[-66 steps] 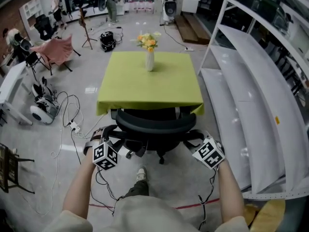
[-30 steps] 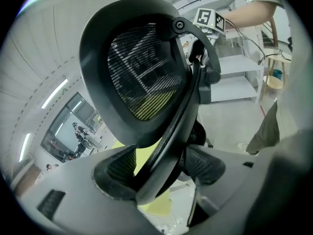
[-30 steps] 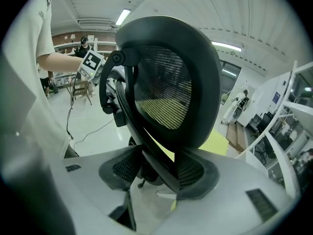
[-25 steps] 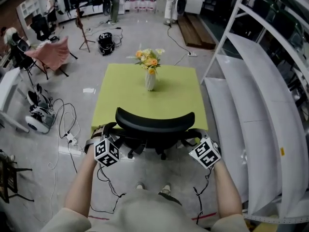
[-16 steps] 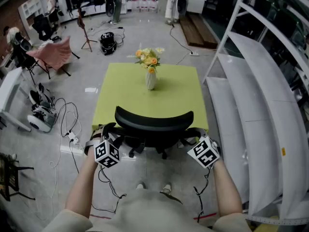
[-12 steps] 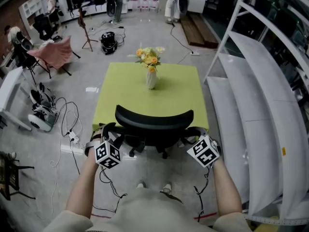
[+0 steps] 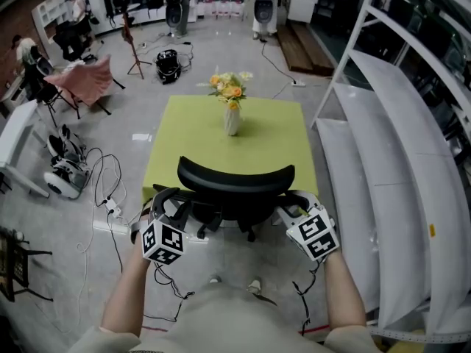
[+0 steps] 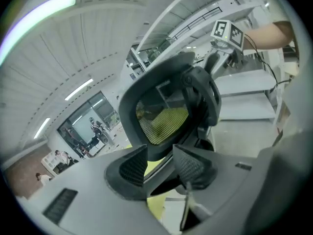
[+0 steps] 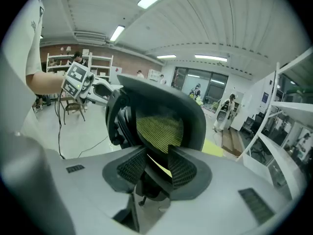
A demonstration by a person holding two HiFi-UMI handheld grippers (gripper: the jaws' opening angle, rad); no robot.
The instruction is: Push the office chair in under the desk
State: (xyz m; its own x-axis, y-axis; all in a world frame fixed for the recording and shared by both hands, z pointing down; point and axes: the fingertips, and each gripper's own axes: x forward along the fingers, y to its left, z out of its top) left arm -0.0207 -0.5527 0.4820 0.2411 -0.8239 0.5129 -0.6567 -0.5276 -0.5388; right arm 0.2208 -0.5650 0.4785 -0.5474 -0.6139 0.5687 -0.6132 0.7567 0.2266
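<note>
The black office chair (image 7: pixel 235 180) stands with its seat under the green-covered desk (image 7: pixel 188 149) and its backrest at the desk's near edge. My left gripper (image 7: pixel 174 209) hovers just above the chair's left armrest (image 7: pixel 163 197). My right gripper (image 7: pixel 291 213) hovers above the right armrest (image 7: pixel 296 199). In the left gripper view the left gripper (image 8: pixel 164 166) has a narrowed gap, and the backrest (image 8: pixel 166 109) shows beyond it. The right gripper (image 9: pixel 156 168) looks the same, facing the backrest (image 9: pixel 161 121). Both pairs of jaws have just been closing, with nothing pressed between the pads.
A white vase of flowers (image 7: pixel 232 116) stands on the desk. Long white shelving (image 7: pixel 383 160) runs along the right. Cables and a power strip (image 7: pixel 110 208) lie on the floor at the left, beside a folding chair (image 7: pixel 81 79) and other gear. People stand far back.
The chair rolled forward until its backrest met the desk edge. Since then both grippers have lifted off the armrests toward me and their jaws have narrowed. The chair stays put.
</note>
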